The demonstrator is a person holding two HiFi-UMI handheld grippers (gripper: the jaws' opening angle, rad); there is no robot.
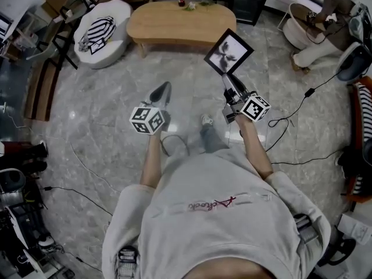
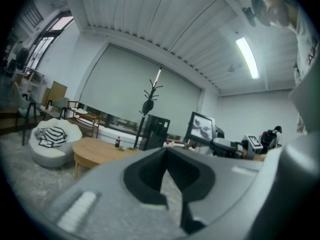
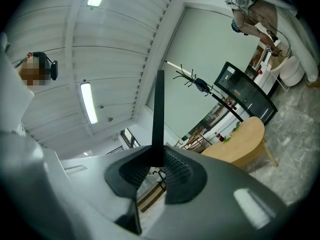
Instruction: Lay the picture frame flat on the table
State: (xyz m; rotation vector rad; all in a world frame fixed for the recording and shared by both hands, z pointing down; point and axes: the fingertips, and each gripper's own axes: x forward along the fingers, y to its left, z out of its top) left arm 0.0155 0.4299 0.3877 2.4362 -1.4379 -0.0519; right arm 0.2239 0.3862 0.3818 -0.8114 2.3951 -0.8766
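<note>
The right gripper (image 1: 228, 80) is clamped on the lower corner of the black picture frame (image 1: 228, 52), which is held in the air, tilted, right of centre in the head view, short of the oval wooden table (image 1: 174, 19) at the top of the frame. In the right gripper view the frame (image 3: 159, 114) rises edge-on from between the pads. The left gripper (image 1: 164, 89), at centre left, has its jaws together on nothing.

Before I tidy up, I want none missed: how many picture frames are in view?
1. The picture frame is clamped by its edge in the right gripper, held up in the air near the wooden table. Others could be hidden outside the views.
</note>
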